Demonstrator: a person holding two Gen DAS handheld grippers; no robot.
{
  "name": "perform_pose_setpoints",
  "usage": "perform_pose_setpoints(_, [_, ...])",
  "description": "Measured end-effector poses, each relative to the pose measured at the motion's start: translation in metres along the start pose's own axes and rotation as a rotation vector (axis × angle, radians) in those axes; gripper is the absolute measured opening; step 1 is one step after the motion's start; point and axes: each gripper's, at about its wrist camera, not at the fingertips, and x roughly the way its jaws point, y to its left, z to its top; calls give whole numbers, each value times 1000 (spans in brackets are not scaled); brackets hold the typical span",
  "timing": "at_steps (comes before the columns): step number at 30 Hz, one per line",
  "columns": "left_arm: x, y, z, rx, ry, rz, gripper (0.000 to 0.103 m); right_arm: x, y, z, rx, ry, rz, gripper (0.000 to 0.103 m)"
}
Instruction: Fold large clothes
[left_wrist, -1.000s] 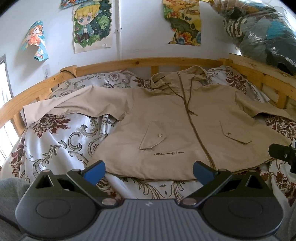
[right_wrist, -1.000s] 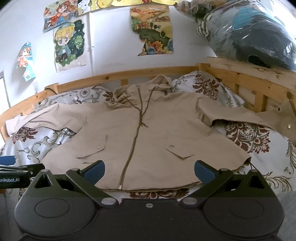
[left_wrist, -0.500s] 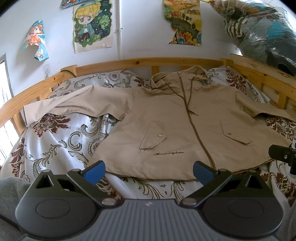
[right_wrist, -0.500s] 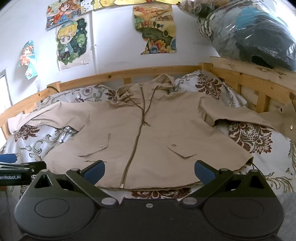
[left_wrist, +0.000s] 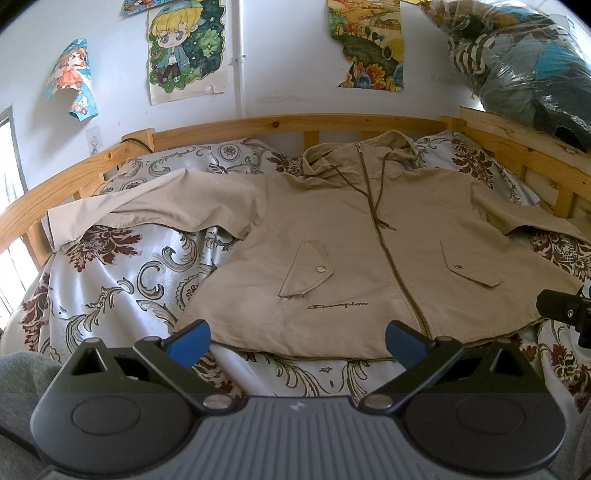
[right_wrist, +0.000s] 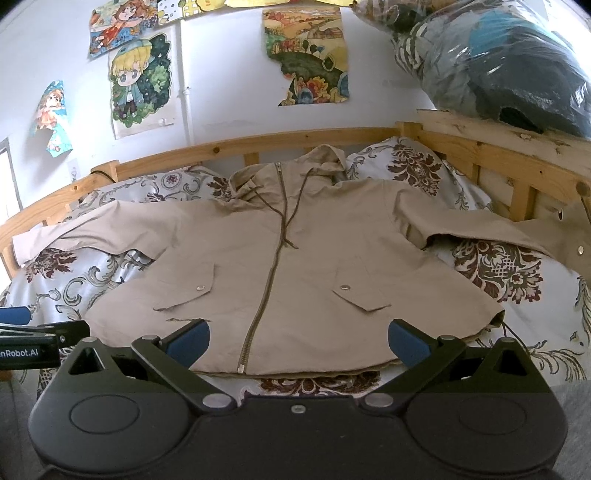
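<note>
A beige hooded jacket (left_wrist: 369, 236) (right_wrist: 295, 266) lies spread flat, front up and zipped, on the patterned bedspread (left_wrist: 122, 280), sleeves stretched out to both sides. Its hood points at the headboard and its hem faces me. My left gripper (left_wrist: 295, 338) hovers open just short of the hem's left half, blue pads wide apart and empty. My right gripper (right_wrist: 297, 338) is open too, over the hem near the zipper's bottom end, touching nothing. The right sleeve's cuff (right_wrist: 569, 240) drapes against the bed rail.
A wooden bed frame (left_wrist: 295, 123) (right_wrist: 491, 155) rails the bed at the far side and right. A plastic-wrapped bundle of clothes (right_wrist: 498, 62) sits on the right rail. Posters hang on the white wall (left_wrist: 280, 66). Grey fabric (left_wrist: 18, 384) shows at the lower left.
Both views have shifted only slightly; the right gripper has drifted a little rightward along the hem. Both stay open and the jacket has not moved.
</note>
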Motion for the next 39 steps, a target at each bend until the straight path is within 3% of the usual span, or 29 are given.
perform_pose_setpoints(19, [2,4,-2,-7,17,10,102,6,-5,-2,23,28,-16,102])
perform_pose_setpoints(22, [9,5,1,-19,64,13,102,8,-11,-1,62,50,-31,102])
perform_pose_setpoints(25, [25,6,17,-28,166,-35,102,14,-22,6,137,113,-46,102])
perform_pose_setpoints(28, [35,-2,40,24,181,-76,102,22,-39,23,173,160,-42,102])
perform_pose_setpoints(34, [70,-30,93,94,180,-107,102,17,-95,74,89,51,-243,102])
perform_pose_setpoints(39, [115,-54,113,136,133,-81,102,13,-170,90,45,-45,-414,97])
